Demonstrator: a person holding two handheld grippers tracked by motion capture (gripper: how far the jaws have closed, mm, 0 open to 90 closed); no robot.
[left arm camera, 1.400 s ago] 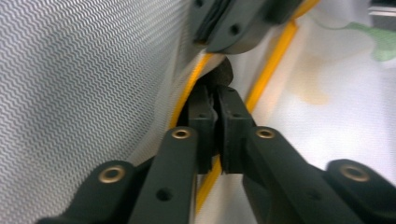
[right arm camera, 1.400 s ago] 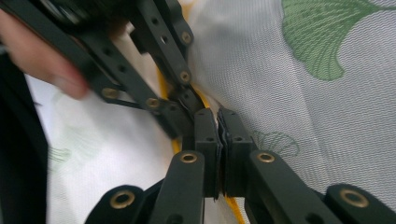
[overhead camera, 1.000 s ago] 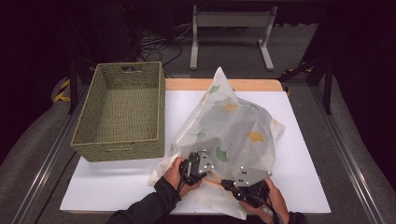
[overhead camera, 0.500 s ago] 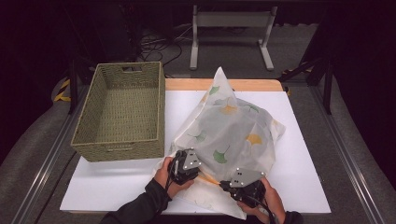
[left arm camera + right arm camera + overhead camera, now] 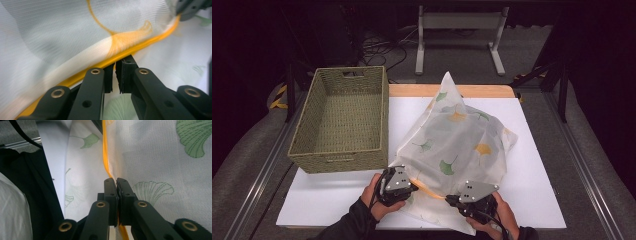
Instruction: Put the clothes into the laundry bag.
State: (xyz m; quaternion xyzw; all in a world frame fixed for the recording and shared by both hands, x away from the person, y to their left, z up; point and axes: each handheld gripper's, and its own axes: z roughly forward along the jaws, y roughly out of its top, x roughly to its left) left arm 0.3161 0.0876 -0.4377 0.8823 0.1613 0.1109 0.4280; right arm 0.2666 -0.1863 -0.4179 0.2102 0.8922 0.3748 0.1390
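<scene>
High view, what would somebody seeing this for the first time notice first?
Probably the white mesh bag printed with green and yellow ginkgo leaves, lying puffed up in the middle of the white table. Next, the two grippers at its near, orange-trimmed edge: the right gripper is clamped on the orange trim, while the left gripper sits against it with a narrow gap between its jaws. An olive woven basket stands to the bag's left.

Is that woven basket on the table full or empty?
Empty. From the high view, the green woven basket shows its bare wicker floor; the white mesh bag with leaf print lies beside it on the table.
</scene>
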